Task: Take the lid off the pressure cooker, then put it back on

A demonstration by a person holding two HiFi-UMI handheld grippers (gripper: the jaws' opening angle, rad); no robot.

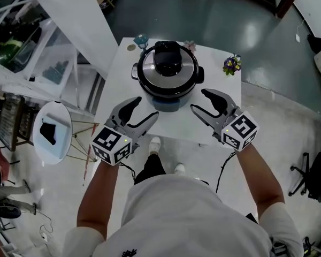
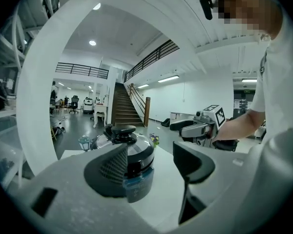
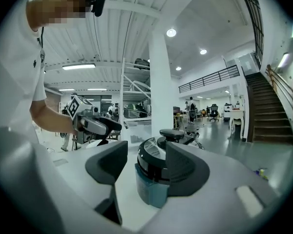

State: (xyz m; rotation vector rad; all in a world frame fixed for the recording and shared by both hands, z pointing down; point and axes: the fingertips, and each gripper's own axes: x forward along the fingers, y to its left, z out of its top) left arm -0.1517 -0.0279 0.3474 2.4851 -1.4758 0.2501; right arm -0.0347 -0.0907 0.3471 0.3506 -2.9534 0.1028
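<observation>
The pressure cooker [image 1: 167, 87] stands on the small white table [image 1: 123, 74], its steel lid [image 1: 174, 75] on and topped by a black handle [image 1: 167, 58]. My left gripper [image 1: 144, 110] hovers just in front of the cooker to the left, jaws open and empty. Mirroring it on the right, my right gripper [image 1: 200, 101] is open too and holds nothing. In the left gripper view the cooker [image 2: 139, 155] sits beyond my left gripper [image 2: 149, 162], with the right gripper [image 2: 188, 127] further off. From the right gripper view, the cooker [image 3: 154, 160] shows between the jaws of my right gripper [image 3: 146, 165], untouched.
A small pot of flowers [image 1: 231, 64] stands at the table's far right corner and a small blue object [image 1: 140, 39] at its far left. A round white side table [image 1: 52, 130] is to the left, a white beam [image 1: 77, 20] beyond it, and an office chair [image 1: 315, 175] to the right.
</observation>
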